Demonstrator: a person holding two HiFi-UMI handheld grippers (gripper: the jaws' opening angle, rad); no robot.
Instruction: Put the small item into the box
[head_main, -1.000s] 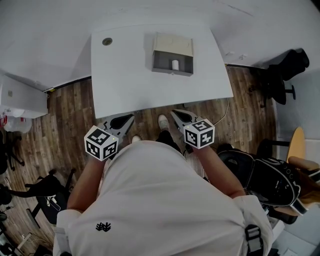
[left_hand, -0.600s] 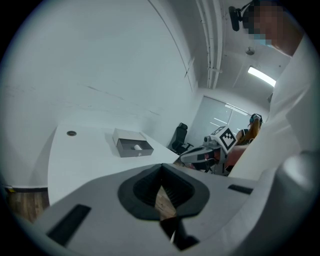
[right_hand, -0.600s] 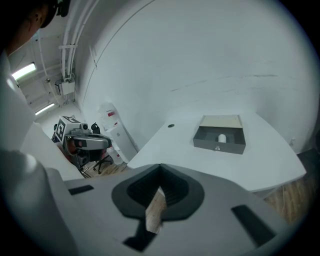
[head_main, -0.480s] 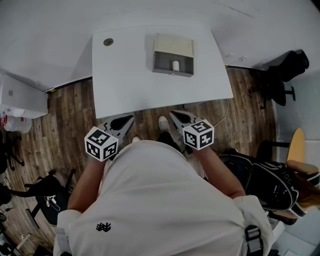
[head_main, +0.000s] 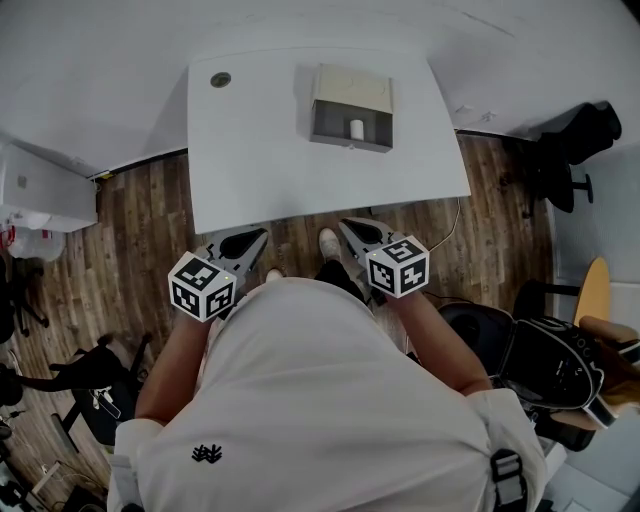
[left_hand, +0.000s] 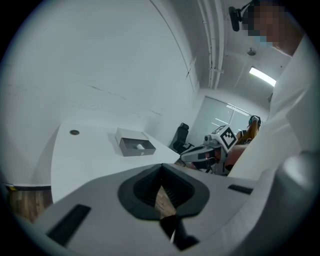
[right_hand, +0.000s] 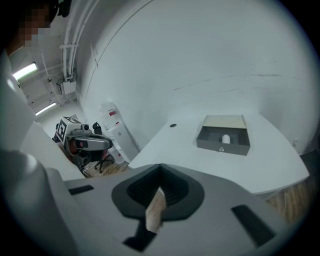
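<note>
A grey box (head_main: 350, 105) with a beige lid slid back stands at the far middle of the white table (head_main: 260, 170). A small white cylinder (head_main: 356, 128) stands inside it, also seen as the white item (right_hand: 226, 138) in the box (right_hand: 223, 135) and the item (left_hand: 139, 146) in the box (left_hand: 134, 145). My left gripper (head_main: 262, 235) and right gripper (head_main: 346, 226) are held close to my body, short of the table's near edge and far from the box. Both are shut with nothing between the jaws, as the left gripper (left_hand: 161, 167) and right gripper (right_hand: 160, 168) views show.
A round cable hole (head_main: 221, 79) sits at the table's far left corner. A black office chair (head_main: 575, 140) stands at the right, a dark bag on a seat (head_main: 550, 365) near right, and a white cabinet (head_main: 40, 190) on the wooden floor at the left.
The head view has shifted a little, so the table sits slightly further right. Both grippers stay in place and shut.
</note>
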